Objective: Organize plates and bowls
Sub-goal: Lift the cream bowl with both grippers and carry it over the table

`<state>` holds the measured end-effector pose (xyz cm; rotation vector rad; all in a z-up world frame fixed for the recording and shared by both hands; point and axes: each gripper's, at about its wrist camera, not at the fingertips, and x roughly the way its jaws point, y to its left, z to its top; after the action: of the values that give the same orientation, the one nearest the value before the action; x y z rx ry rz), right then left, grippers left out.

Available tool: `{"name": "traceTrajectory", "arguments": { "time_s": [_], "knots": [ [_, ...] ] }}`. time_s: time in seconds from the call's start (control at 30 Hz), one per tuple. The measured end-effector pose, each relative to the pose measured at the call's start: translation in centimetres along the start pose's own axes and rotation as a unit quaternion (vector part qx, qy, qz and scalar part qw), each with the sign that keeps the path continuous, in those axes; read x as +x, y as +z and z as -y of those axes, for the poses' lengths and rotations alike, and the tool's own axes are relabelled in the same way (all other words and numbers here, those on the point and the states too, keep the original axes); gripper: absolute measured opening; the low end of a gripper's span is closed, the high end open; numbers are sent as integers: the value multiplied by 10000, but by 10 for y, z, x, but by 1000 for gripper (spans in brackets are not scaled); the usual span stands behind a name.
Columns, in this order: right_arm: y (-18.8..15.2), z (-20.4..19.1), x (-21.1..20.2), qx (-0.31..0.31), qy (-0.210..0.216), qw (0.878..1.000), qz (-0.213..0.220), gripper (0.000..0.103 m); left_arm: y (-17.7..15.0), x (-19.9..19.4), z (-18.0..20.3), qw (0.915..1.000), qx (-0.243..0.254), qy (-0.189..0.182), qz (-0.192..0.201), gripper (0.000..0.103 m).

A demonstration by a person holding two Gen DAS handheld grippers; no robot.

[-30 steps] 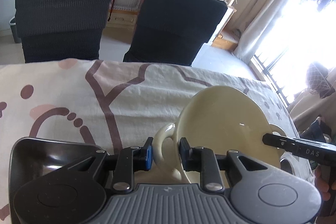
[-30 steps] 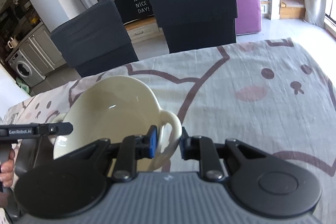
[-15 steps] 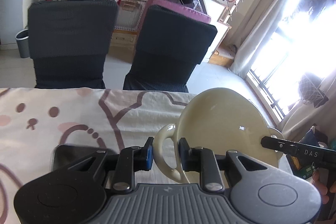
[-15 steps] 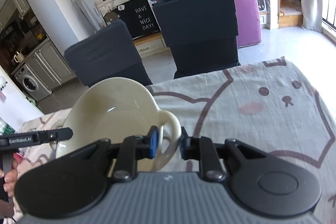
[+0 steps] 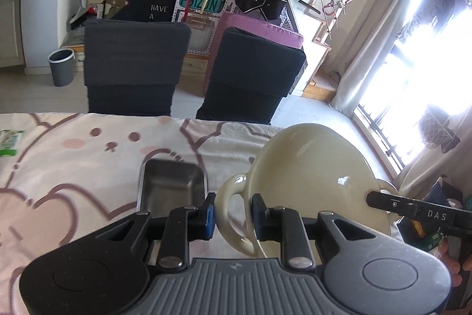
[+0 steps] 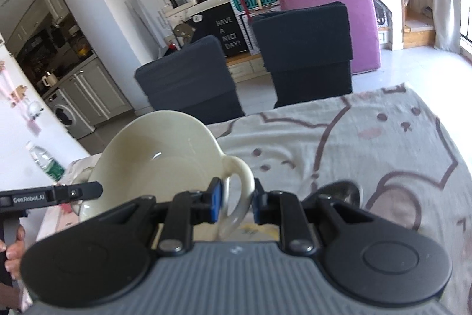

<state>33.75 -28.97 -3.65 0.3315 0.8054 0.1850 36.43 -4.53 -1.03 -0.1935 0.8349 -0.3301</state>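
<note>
A cream two-handled bowl (image 5: 312, 176) is held in the air above the table between both grippers. My left gripper (image 5: 231, 216) is shut on the bowl's left loop handle. My right gripper (image 6: 236, 204) is shut on the bowl's right loop handle, and the bowl (image 6: 159, 164) tilts away to its left. A rectangular steel tray (image 5: 172, 185) lies on the tablecloth below and left of the bowl. A round steel dish (image 6: 342, 192) shows partly behind the right gripper's body.
The table wears a cartoon-print cloth (image 5: 73, 161). Two dark chairs (image 5: 132, 64) stand at its far edge. A green packet (image 5: 10, 142) lies at the far left. A water bottle (image 6: 45, 163) stands beyond the table's left end.
Both grippers have lifted the bowl higher off the table. The steel tray, once right under the left gripper, now lies farther below and ahead. The steel dish has come into the right view.
</note>
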Motion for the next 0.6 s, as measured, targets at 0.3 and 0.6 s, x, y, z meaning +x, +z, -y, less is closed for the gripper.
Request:
{"name": "traceTrajectory", "arguments": {
  "time_s": [0.3,0.6],
  "knots": [
    [-42,-29,-26,78,269,9996,-103,24,-51,-57,-25,9998,-209,49,-4,26],
    [-85,-50,-30,86,446,9984,-329,23,-103,-89,-56,9990,-388,103,-178,26]
  ]
}}
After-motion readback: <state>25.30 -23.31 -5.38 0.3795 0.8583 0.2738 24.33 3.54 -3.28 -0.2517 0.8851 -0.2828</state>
